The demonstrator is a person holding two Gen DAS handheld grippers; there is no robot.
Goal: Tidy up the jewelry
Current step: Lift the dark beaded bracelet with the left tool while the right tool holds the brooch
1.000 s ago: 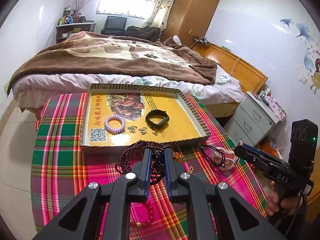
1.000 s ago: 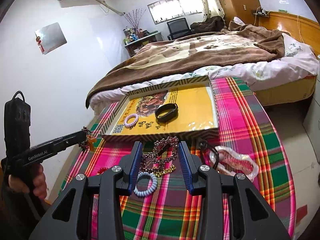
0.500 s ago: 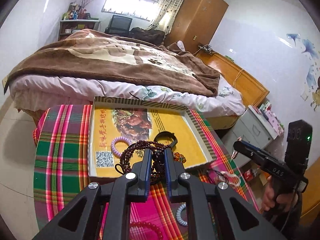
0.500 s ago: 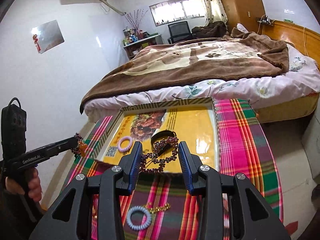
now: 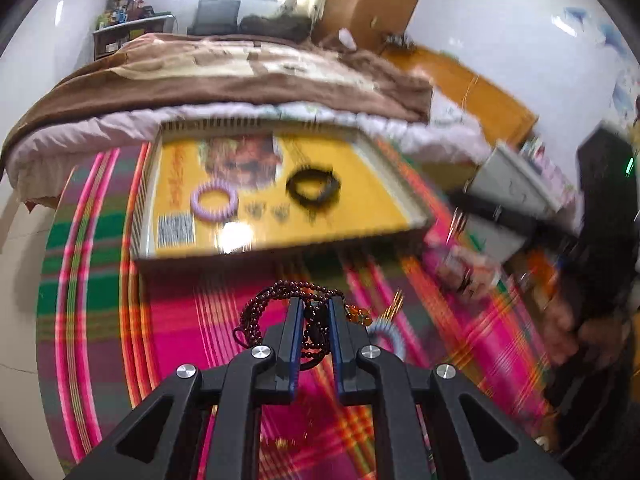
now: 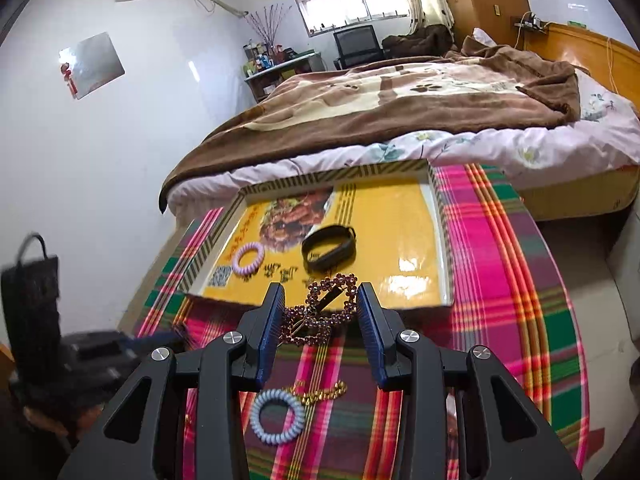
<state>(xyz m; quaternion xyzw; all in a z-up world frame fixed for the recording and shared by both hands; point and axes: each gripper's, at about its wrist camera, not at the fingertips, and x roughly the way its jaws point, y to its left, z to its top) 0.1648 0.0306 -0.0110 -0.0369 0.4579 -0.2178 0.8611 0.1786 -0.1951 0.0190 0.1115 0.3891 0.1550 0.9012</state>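
Observation:
My left gripper (image 5: 314, 306) is shut on a dark red bead bracelet (image 5: 272, 300) and holds it above the plaid cloth, short of the yellow tray (image 5: 360, 216). My right gripper (image 6: 320, 292) is shut on a sparkly rhinestone hair clip (image 6: 328, 304) at the tray's near edge (image 6: 320, 306). In the tray lie a purple coil hair tie (image 6: 249, 259) and a black wristband (image 6: 329, 248); the left wrist view shows both (image 5: 214, 202) (image 5: 314, 188). A pale blue coil hair tie (image 6: 278, 416) and a gold chain (image 6: 320, 392) lie on the cloth below my right gripper.
The table wears a pink and green plaid cloth (image 6: 512, 280). A bed with a brown blanket (image 6: 400, 100) stands right behind it. A clear plastic bag (image 5: 464, 268) lies on the cloth right of the tray. The left wrist view is blurred by motion.
My left gripper has dropped back and down with the bead bracelet, from over the tray to above the cloth. My right gripper has moved a little with the hair clip.

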